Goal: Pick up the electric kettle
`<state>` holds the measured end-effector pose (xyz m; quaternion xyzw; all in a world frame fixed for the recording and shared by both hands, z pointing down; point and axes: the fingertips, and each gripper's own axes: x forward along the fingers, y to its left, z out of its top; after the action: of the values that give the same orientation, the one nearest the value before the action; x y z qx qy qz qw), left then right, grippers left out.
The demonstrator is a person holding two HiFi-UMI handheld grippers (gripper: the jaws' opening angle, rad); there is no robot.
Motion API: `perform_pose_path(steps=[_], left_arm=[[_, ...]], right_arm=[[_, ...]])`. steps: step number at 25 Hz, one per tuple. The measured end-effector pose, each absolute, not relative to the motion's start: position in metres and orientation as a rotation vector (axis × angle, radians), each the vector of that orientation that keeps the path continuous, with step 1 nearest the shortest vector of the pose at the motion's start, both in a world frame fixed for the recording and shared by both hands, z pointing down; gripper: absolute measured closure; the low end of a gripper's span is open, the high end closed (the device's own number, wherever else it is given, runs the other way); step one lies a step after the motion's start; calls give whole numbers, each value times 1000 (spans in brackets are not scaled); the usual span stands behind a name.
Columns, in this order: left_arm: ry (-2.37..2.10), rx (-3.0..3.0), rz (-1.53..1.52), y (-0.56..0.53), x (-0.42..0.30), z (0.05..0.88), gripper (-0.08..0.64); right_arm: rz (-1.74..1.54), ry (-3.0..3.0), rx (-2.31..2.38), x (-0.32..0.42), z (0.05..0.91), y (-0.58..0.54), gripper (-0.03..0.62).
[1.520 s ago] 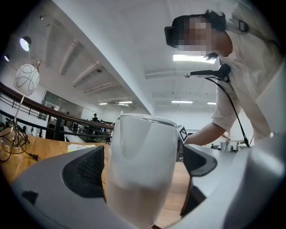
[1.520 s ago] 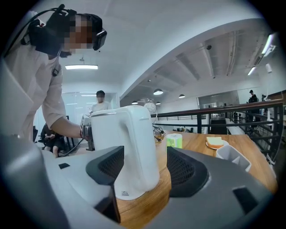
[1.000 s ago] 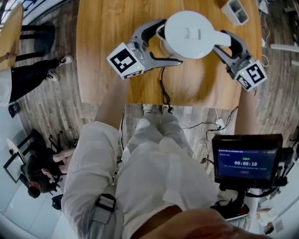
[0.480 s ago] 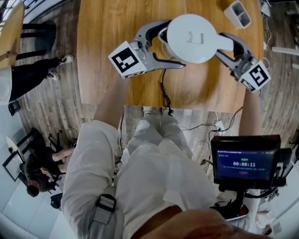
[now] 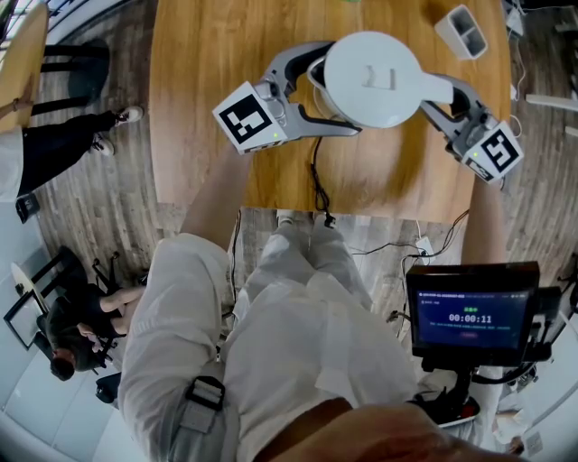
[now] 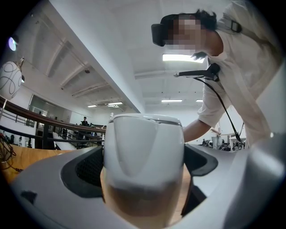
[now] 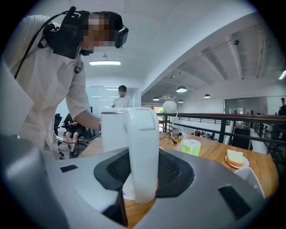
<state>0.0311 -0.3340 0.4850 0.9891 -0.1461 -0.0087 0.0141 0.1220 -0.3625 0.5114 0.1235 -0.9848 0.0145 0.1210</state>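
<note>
The white electric kettle point(image 5: 372, 77) stands on the wooden table point(image 5: 208, 108), near its front edge. My left gripper point(image 5: 330, 86) reaches in from the left, one finger on each side of the kettle's body point(image 6: 143, 143), and both pads lie against it. From the right, my right gripper point(image 5: 436, 93) has the kettle's upright handle point(image 7: 143, 147) between its jaws. These have just been closing, and the mesh pads point(image 7: 172, 172) now sit against both sides of the handle.
A black power cord point(image 5: 316, 176) runs from the kettle over the table's front edge. A white two-slot box point(image 5: 461, 25) sits at the back right. A green roll point(image 7: 191, 146) and a plate of food point(image 7: 235, 157) lie farther along the table. A screen point(image 5: 474, 316) stands at my right.
The right gripper's jaws have drawn in onto the handle. The kettle has stayed on the table, and the left gripper has kept its place around the body.
</note>
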Motion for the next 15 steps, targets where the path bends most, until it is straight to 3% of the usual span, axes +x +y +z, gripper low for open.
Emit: perform_pose_path(steps=[15], left_arm=[[-433, 3103, -5, -332, 33, 485, 14]], right_arm=[[29, -2871, 414, 121, 509, -360, 457]])
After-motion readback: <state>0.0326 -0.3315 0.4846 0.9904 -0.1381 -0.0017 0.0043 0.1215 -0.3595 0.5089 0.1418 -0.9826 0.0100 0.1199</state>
